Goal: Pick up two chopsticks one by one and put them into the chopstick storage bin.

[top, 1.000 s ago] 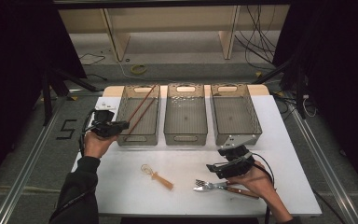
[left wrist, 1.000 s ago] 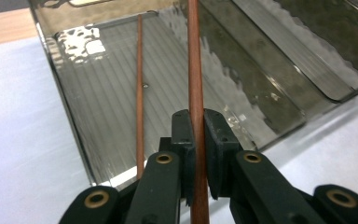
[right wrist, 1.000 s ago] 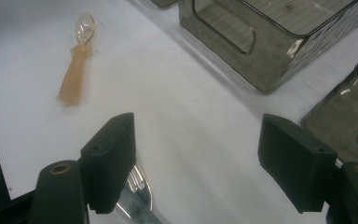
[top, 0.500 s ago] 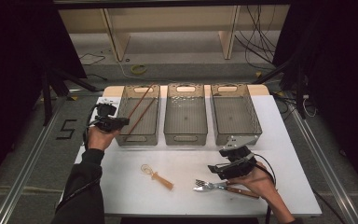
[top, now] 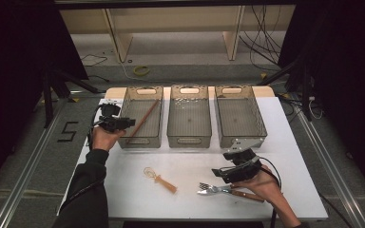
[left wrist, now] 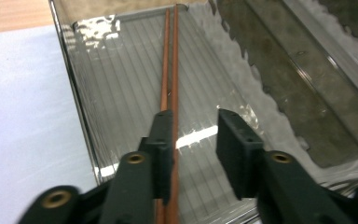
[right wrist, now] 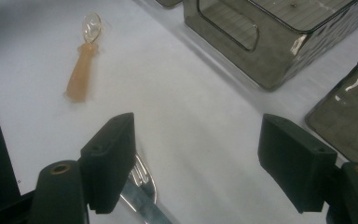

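Observation:
A pair of brown chopsticks (top: 143,119) (left wrist: 170,60) lies slanted in the left clear bin (top: 142,141) (left wrist: 77,98). My left gripper (top: 129,123) (left wrist: 195,128) hovers at that bin's near left corner. Its jaws have just been opening; the chopsticks run between them, beside the left jaw, with no grip on them. A fork (top: 210,189) (right wrist: 143,181) with a wooden handle lies on the white table near the front right. My right gripper (top: 218,175) (right wrist: 196,140) hangs open just over it, and the fork's tines peek from under its left jaw.
A small orange-handled utensil with a clear head (top: 160,180) (right wrist: 81,77) lies mid-table in front of the bins. The middle bin (top: 189,140) and the right bin (top: 240,141) stand beside the left one. The table's front edge is near the right hand.
The left hand has shifted slightly toward the left bin, and its jaws have parted from the chopsticks. The right gripper has stayed over the fork.

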`<action>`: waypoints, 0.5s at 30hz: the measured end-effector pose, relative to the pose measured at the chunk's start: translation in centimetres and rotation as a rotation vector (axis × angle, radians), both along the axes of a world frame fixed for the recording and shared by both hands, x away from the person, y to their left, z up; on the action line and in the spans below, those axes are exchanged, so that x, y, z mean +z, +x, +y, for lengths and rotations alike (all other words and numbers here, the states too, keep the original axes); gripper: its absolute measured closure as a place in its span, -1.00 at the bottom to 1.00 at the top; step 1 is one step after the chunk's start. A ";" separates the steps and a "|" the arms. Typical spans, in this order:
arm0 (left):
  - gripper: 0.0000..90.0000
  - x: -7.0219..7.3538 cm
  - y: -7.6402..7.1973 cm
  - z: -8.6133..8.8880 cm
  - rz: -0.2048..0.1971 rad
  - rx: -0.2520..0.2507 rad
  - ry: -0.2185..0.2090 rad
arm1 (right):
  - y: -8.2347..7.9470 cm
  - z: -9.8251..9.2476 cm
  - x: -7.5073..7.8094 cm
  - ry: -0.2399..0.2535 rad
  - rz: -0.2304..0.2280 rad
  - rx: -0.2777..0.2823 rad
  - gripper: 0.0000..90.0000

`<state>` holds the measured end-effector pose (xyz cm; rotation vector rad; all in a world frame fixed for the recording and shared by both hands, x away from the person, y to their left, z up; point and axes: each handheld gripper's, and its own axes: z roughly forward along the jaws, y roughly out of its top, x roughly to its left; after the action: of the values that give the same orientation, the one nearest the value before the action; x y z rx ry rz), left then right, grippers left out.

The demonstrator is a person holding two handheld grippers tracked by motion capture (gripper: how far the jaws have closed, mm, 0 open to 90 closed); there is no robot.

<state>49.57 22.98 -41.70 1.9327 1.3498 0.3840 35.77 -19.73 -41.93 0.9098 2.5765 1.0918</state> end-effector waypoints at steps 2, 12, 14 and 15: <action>0.02 0.3 -0.3 -0.1 0.001 -0.015 -0.015 | -0.1 -0.1 0.1 0.003 -0.001 -0.003 -0.37; -0.39 2.0 -4.3 -2.3 -0.069 -0.304 -0.040 | -0.1 -0.3 0.1 0.013 -0.003 -0.008 -0.37; -0.42 2.1 -4.7 -2.6 -0.071 -0.329 -0.031 | -0.2 -0.3 0.1 0.017 -0.008 -0.009 -0.37; -0.43 2.3 -5.0 -2.9 -0.072 -0.355 -0.018 | -0.2 -0.3 0.1 0.018 -0.011 -0.010 -0.37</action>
<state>44.55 20.04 -39.44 2.0723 0.9361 0.2628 35.55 -20.06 -41.87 0.9170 2.5549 1.1164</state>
